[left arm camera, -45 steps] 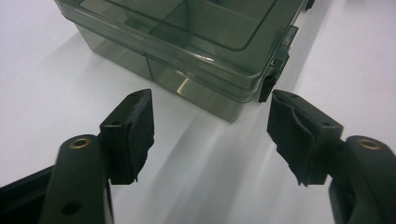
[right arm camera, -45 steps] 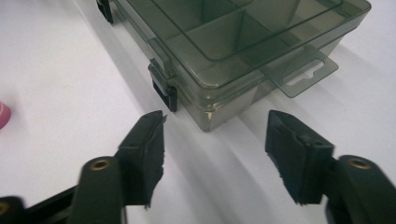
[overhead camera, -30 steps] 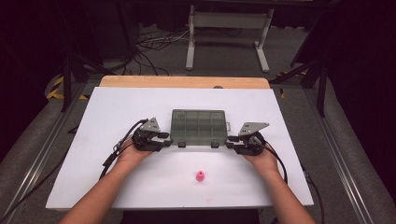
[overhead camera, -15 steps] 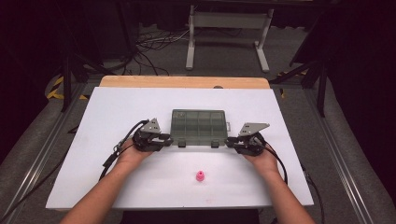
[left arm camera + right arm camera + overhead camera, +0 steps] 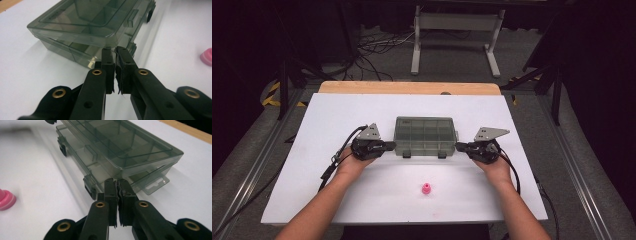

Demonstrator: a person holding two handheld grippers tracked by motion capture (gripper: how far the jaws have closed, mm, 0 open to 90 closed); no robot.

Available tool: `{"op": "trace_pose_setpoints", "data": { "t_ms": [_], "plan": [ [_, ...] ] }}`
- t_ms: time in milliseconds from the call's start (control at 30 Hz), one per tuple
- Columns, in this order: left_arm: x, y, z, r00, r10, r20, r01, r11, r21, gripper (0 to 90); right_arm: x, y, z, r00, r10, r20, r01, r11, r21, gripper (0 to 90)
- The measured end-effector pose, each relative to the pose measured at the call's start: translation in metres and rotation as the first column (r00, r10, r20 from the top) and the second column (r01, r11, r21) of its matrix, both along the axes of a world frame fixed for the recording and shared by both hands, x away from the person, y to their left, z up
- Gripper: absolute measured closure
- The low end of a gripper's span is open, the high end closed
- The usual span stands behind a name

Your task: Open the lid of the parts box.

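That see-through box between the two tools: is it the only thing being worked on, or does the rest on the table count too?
In the job:
- compartment box, lid down
- left tool, shut, at its left end
- right tool, shut, at its right end

Lying about:
- small pink piece
- white table top

Not much going on in this last second, honestly. The one real change is in the jaws: the left gripper (image 5: pixel 388 146) has just been closing, and in the left gripper view its pads now sit nearly together right at the near corner of the smoky compartment box (image 5: pixel 425 135), with nothing between them that I can make out. The right gripper (image 5: pixel 460 146) does the same at the opposite end, its jaws just pulled in until they almost meet, tips right up against the box's edge.
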State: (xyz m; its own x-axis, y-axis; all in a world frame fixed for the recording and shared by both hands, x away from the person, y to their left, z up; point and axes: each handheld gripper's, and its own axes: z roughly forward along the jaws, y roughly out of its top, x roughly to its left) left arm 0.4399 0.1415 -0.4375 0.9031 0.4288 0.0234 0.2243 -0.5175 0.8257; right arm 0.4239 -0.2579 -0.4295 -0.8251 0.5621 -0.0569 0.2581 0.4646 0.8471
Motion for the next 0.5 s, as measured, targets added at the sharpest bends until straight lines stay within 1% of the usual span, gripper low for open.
{"op": "trace_pose_setpoints", "data": {
  "t_ms": [33,133,167,267,333,433,500],
  "plan": [
    [0.0,0.001,0.0,1.0,0.002,-0.001,-0.002,0.9999,-0.015,85.5,0.0,0.0,0.0,1.0,0.0,0.0,0.0,1.0,0.0,87.4],
    [0.002,0.003,0.002,0.9999,0.011,-0.007,-0.012,0.9975,-0.069,86.3,0.001,0.0,0.003,1.0,-0.004,0.007,0.003,1.0,0.026,88.0],
    [0.003,0.004,0.002,0.9998,0.013,-0.013,-0.014,0.9962,-0.086,86.4,0.002,0.0,0.004,0.9999,-0.005,0.01,0.004,1.0,0.03,88.1],
    [0.005,0.006,0.003,0.9997,0.021,-0.011,-0.022,0.9908,-0.133,86.4,0.003,0.001,0.007,0.9998,-0.009,0.02,0.008,0.999,0.048,88.2],
    [0.006,0.006,0.004,0.9996,0.024,-0.017,-0.027,0.9867,-0.16,86.5,0.004,0.001,0.008,0.9997,-0.011,0.021,0.01,0.998,0.061,88.2],
    [0.008,0.006,0.005,0.9994,0.032,-0.01,-0.033,0.9801,-0.196,86.4,0.006,0.002,0.01,0.9994,-0.019,0.028,0.016,0.997,0.082,88.3],
    [0.007,0.005,0.005,0.9993,0.037,-0.008,-0.037,0.9773,-0.209,86.5,0.007,0.002,0.011,0.9992,-0.023,0.031,0.02,0.995,0.097,88.3]
  ]
}}
